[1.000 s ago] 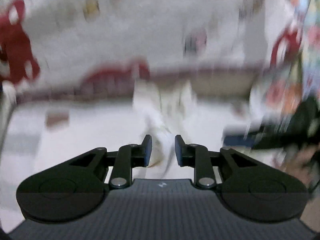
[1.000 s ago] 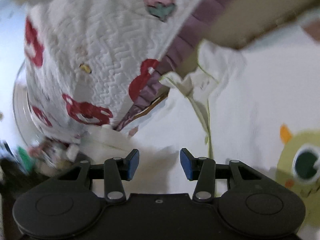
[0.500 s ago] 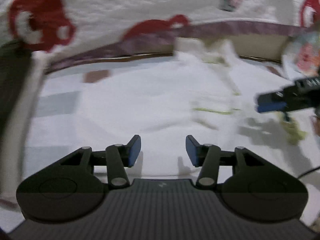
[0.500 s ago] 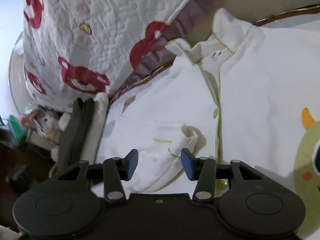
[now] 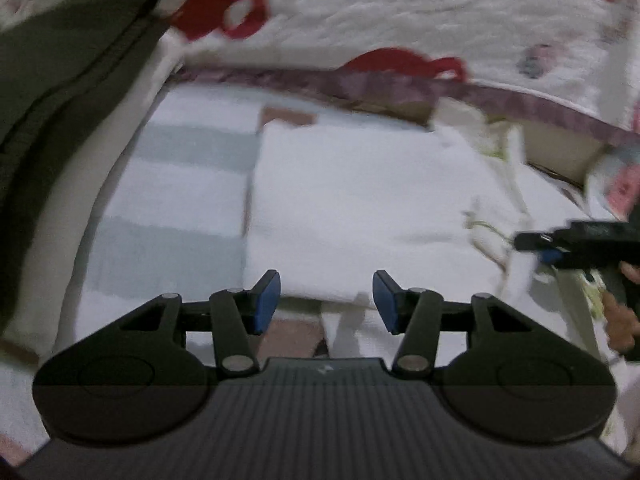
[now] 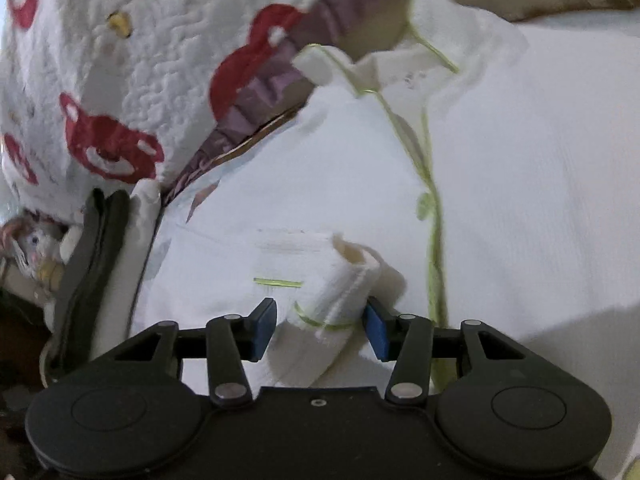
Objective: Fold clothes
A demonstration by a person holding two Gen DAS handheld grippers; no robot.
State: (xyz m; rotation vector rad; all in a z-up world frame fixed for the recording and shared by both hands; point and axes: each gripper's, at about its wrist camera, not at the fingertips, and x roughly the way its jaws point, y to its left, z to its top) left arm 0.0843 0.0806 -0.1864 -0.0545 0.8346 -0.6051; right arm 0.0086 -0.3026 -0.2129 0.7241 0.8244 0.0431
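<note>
White ribbed cotton with lime-green piping: a small button-front top point(image 6: 520, 184) lying spread flat on a pale striped bed sheet point(image 5: 172, 196), collar point(image 6: 400, 52) pointing toward a quilted white blanket printed with red bears point(image 6: 120, 80). Left sleeve folded inward across the chest, its cuff point(image 6: 352, 268) standing up as an open tube. Right gripper point(image 6: 320, 326) low over that cuff, blue-padded fingers spread wide on either side of the sleeve end, not pinching; contact of the right pad with the fabric hard to judge. Left gripper point(image 5: 326, 300) likewise spread apart, empty, hovering at the near edge of the folded white panel point(image 5: 352, 208), blurred in that view. Dark cushion edge point(image 6: 88, 264) beside the sheet, under the blanket's corner. Right gripper also visible at the far right of the left wrist view point(image 5: 576, 242), over the cuff area.
</note>
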